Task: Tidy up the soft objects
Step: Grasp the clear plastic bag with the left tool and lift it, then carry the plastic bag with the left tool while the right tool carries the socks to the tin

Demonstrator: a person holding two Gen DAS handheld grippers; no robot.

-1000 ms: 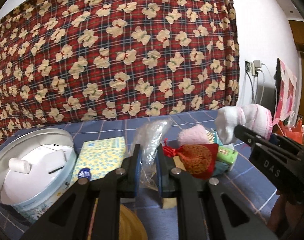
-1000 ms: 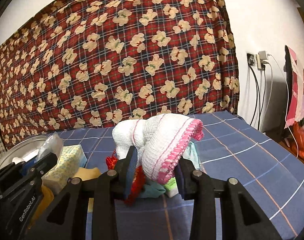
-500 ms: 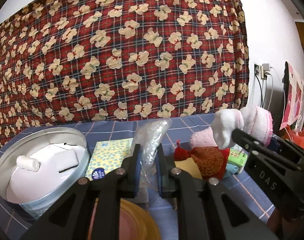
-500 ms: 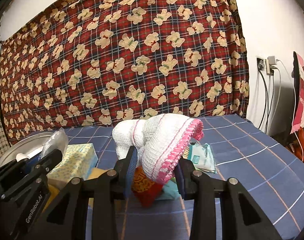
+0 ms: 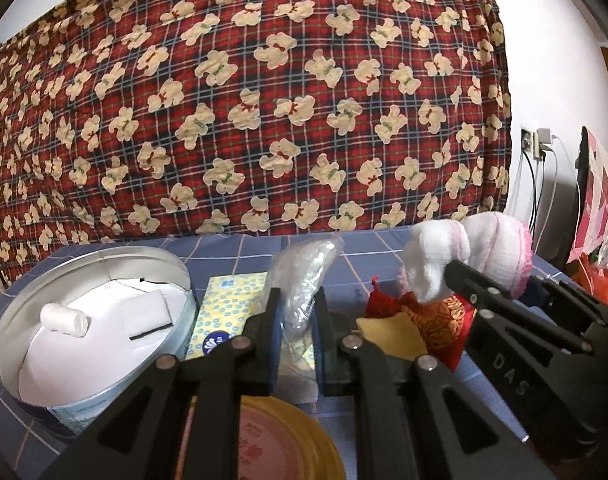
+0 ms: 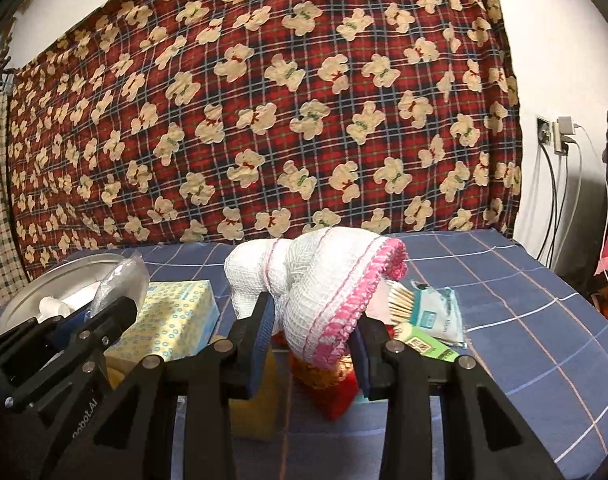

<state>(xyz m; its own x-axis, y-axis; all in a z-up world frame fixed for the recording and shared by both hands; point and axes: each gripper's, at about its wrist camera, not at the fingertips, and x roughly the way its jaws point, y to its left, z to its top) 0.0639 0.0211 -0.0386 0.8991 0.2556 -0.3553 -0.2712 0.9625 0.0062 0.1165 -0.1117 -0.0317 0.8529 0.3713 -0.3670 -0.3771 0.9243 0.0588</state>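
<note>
Soft, even indoor light — sharp centre, fisheye bending and dark vignette at edges.

Over the last second I've lifted both grippers higher above the round tin (image 5: pixel 103 264), so I look further down into it. The right gripper (image 6: pixel 312 328) with its white and pink cloth (image 6: pixel 324 284) has come up off the red pouch (image 6: pixel 332 384), and a pack of cotton swabs (image 6: pixel 424 312) now shows behind it
</note>
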